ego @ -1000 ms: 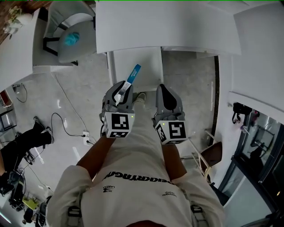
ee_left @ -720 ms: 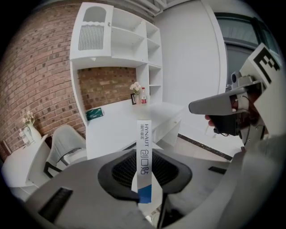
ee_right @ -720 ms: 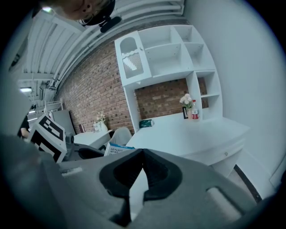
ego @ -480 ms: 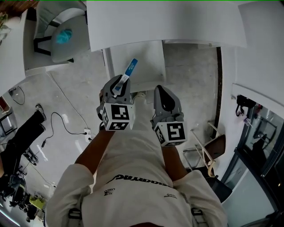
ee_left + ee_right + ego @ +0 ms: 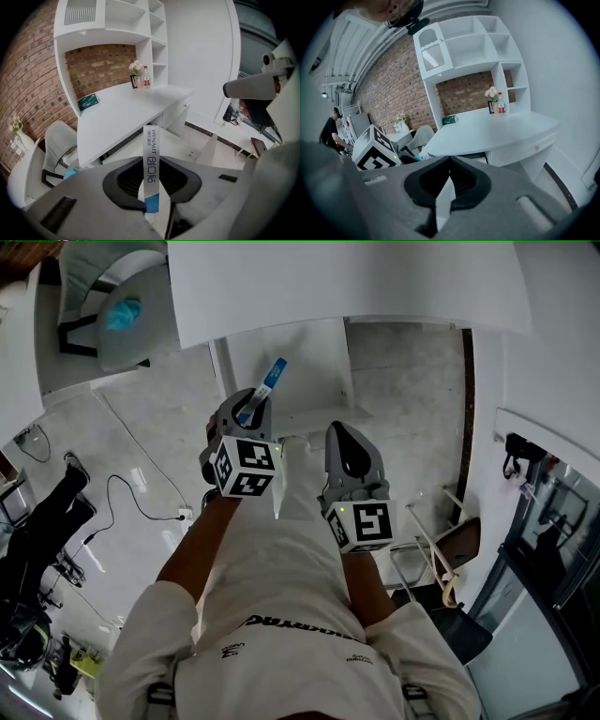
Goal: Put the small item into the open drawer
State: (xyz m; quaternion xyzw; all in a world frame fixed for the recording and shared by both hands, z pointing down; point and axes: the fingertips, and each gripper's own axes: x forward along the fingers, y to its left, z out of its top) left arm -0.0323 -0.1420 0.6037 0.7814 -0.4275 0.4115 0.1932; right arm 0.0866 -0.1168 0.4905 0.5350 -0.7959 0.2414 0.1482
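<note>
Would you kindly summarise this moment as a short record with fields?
left gripper: shut on the white strip, gripped at its blue end, the rest sticking out past the jaws
right gripper: shut, nothing between the jaws
open drawer: pulled out under the white desk, ahead of both grippers
strip placed in drawer: not yet
</note>
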